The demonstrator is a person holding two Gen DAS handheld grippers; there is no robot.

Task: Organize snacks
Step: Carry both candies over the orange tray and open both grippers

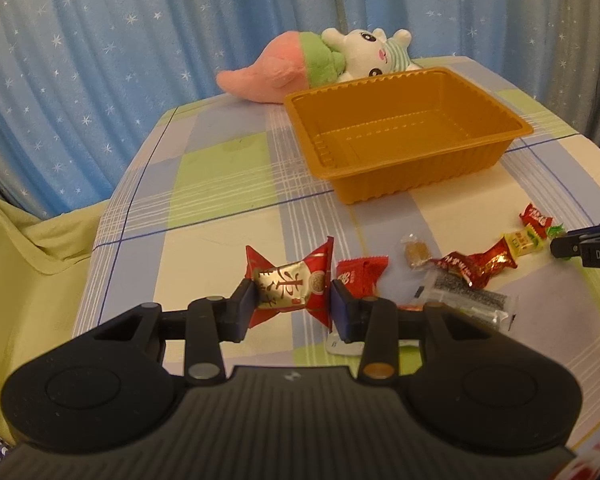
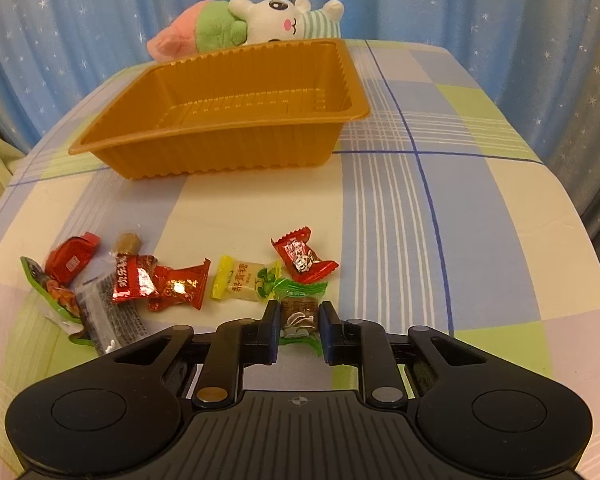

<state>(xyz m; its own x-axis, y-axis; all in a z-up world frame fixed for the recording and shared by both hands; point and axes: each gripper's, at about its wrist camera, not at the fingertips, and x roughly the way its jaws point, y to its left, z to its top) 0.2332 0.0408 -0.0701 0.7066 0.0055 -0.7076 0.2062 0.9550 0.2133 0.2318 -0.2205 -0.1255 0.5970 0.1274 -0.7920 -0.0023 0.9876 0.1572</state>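
left wrist view: the left gripper (image 1: 292, 300) has its pads pressed on the middle of a red and gold candy (image 1: 290, 284), held just above the checked tablecloth (image 1: 204, 184). the twisted wrapper ends flare out to either side of the jaws. an orange tray (image 1: 404, 136) stands empty, further off and to the right, with a plush toy (image 1: 312, 64) behind it. more wrapped sweets lie scattered to the right.

right wrist view: the right gripper (image 2: 300, 330) is nearly closed around a green-wrapped candy (image 2: 298, 312) at the near edge of the heap, its pads against the wrapper's sides. a yellow candy (image 2: 240, 284) and a red candy (image 2: 304, 260) lie just beyond it.

these sweets look light, with crinkly, slippery foil. gripping the firm middle seems safer than the thin twisted ends.
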